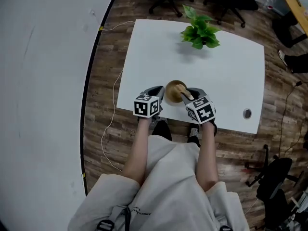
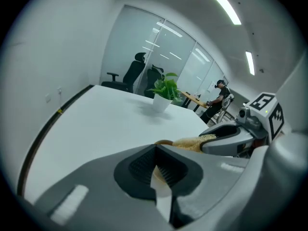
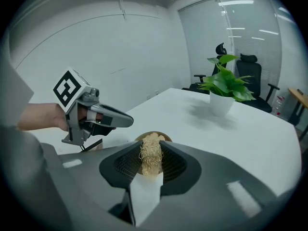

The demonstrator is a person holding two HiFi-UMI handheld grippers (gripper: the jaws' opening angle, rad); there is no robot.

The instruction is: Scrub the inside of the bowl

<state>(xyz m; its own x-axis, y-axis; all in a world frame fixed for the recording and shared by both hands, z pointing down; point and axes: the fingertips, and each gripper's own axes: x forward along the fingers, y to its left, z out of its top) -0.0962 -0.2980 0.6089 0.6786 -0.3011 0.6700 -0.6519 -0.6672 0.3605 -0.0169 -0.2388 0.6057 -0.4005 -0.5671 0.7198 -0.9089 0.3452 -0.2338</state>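
Bowl (image 1: 173,87) at table (image 1: 159,47) edge, rim clamped in left claw (image 2: 157,152). Right claw (image 3: 150,146) grips scrubber (image 3: 150,161) at bowl mouth; scrubbing likely barely begun.

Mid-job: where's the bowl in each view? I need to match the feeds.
Head view: bowl at the table's near edge, between left gripper and right gripper.
Left gripper view: low centre, rim peeking over the jaws.
Right gripper view: low centre, rim behind the loofah scrubber in the jaws.
Shared landmark: potted plant, beyond the bowl.
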